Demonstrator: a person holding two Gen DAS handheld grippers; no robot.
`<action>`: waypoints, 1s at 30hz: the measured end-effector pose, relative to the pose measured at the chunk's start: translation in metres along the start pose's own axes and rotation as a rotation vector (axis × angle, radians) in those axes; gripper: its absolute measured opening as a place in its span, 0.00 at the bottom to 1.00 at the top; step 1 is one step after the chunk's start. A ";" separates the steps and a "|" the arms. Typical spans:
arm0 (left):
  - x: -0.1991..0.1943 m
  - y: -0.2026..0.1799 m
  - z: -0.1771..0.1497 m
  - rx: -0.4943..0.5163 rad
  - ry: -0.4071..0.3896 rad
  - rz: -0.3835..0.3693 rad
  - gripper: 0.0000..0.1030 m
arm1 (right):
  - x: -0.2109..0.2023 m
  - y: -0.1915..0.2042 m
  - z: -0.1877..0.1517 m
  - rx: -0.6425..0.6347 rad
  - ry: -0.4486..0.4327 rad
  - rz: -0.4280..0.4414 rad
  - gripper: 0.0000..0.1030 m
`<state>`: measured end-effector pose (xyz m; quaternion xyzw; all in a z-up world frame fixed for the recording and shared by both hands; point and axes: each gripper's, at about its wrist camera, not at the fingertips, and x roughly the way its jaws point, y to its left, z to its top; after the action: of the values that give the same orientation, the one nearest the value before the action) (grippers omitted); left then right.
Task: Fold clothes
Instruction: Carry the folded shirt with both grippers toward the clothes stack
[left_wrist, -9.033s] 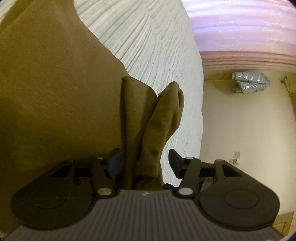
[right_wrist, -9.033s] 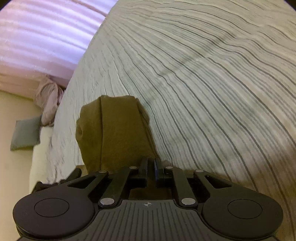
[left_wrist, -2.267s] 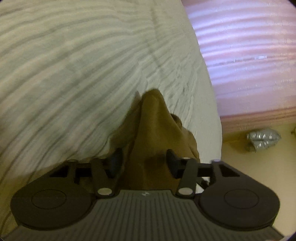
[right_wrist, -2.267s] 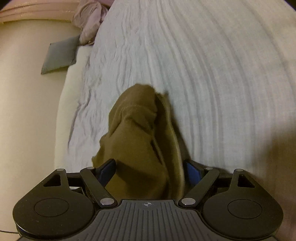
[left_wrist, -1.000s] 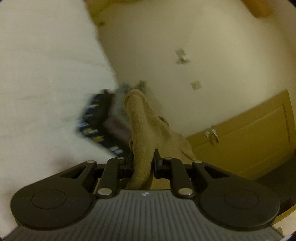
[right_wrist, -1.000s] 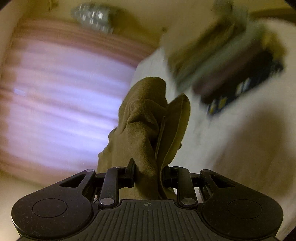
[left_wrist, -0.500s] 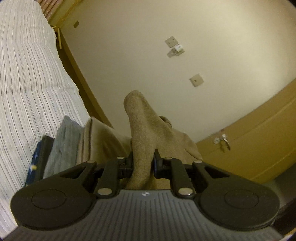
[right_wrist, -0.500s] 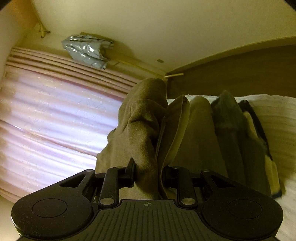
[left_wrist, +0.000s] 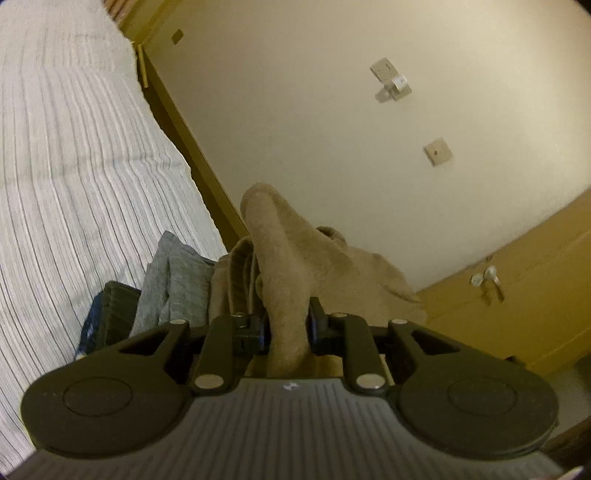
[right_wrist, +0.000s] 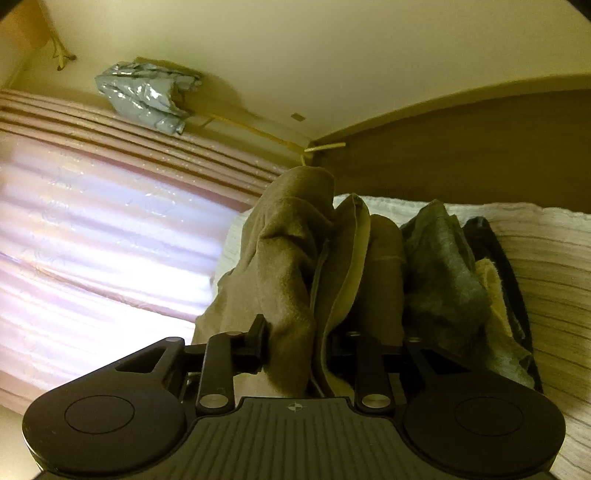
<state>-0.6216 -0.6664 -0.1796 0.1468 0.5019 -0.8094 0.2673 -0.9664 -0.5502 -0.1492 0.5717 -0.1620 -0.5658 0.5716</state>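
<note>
Striped bedspread (left_wrist: 74, 177), cream wall (left_wrist: 332, 122), pink curtain (right_wrist: 92, 221), wooden headboard (right_wrist: 480, 147).

My left gripper (left_wrist: 286, 328) had just been easing open, a folded brown garment (left_wrist: 284, 266) between my fingers (left_wrist: 255, 330); stacked folded clothes (left_wrist: 173, 280) lay beside it; striped bedspread (left_wrist: 74, 177) behind.

A bedroom in a home. A bed (left_wrist: 74, 155) with a striped white cover fills the left of the left wrist view, with a stack of folded clothes (left_wrist: 173, 284) on it near the wall. Pink pleated curtains (right_wrist: 92, 229) hang at left in the right wrist view. A yellow wooden door (left_wrist: 517, 295) and wall sockets (left_wrist: 437, 151) show at right.
</note>
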 end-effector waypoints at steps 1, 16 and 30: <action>0.000 -0.001 0.001 0.009 -0.002 -0.007 0.16 | -0.005 0.004 -0.004 -0.024 -0.024 -0.012 0.27; -0.055 0.003 0.013 0.013 -0.161 0.133 0.34 | -0.061 0.065 -0.050 -0.372 -0.381 -0.381 0.68; 0.026 -0.011 0.005 0.270 -0.148 0.270 0.17 | 0.035 0.073 -0.084 -0.757 -0.309 -0.572 0.37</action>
<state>-0.6487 -0.6745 -0.1822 0.1876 0.3435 -0.8348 0.3872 -0.8522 -0.5611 -0.1294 0.2550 0.1353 -0.7973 0.5301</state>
